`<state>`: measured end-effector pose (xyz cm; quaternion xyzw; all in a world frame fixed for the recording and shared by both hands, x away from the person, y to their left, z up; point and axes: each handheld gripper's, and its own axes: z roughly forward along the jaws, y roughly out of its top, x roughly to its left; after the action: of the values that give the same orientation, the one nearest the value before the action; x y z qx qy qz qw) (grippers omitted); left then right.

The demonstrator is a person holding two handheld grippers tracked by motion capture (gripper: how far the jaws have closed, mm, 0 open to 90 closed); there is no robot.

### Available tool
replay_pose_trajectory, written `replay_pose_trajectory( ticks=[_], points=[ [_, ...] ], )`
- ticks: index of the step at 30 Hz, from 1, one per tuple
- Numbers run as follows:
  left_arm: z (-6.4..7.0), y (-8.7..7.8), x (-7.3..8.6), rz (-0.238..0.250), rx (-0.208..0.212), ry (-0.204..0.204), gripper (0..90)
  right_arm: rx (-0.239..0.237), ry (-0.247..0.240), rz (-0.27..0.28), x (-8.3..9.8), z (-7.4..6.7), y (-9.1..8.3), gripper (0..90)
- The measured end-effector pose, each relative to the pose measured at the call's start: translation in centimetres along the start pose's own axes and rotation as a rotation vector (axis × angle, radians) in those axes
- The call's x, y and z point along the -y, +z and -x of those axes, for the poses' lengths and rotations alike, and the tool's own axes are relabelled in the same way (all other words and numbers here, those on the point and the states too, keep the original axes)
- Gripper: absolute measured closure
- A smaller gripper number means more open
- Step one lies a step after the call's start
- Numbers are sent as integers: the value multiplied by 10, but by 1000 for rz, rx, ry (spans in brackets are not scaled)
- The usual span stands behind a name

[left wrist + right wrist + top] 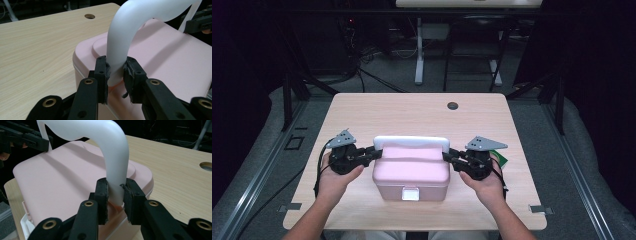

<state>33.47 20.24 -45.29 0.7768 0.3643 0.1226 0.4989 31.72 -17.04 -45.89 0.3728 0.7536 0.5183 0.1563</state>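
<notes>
A pink box (411, 172) sits at the near middle of the desk (377, 107), its white handle (411, 141) spanning side to side between the tongs. The left tongs (116, 72) clench the handle's left leg and the right tongs (115, 192) its right, each equally near.

Left tongs (373, 152) and right tongs (447, 156) clamped, facing inward.

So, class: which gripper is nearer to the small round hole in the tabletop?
Right. The right gripper clamps the white handle at the pink box's right end, diagonally below the hole; the left gripper clamps the handle's far left end.
</notes>
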Motion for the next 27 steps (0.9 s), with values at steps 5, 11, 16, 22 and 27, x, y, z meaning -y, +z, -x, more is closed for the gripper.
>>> replay_pose_trajectory(
  ticks=[5, 11, 16, 22, 27],
  points=[
    [2, -1, -1, -13, 0, -3, 735, 2, 2, -2, 0, -1, -1, 740],
    [1, -2, -13, -1, -9, -9, 734, 0, 19, 10, -6, 1, -3, 739],
    [-2, -4, -28, -2, -8, -20, 734, 8, 35, 19, -21, 3, -4, 739],
    [-4, -3, -35, -4, -8, -30, 733, -3, 72, 14, -30, 7, -4, 740],
    [-5, -3, -34, -3, -5, -31, 733, 0, 70, 15, -31, 7, -4, 740]
  ],
)
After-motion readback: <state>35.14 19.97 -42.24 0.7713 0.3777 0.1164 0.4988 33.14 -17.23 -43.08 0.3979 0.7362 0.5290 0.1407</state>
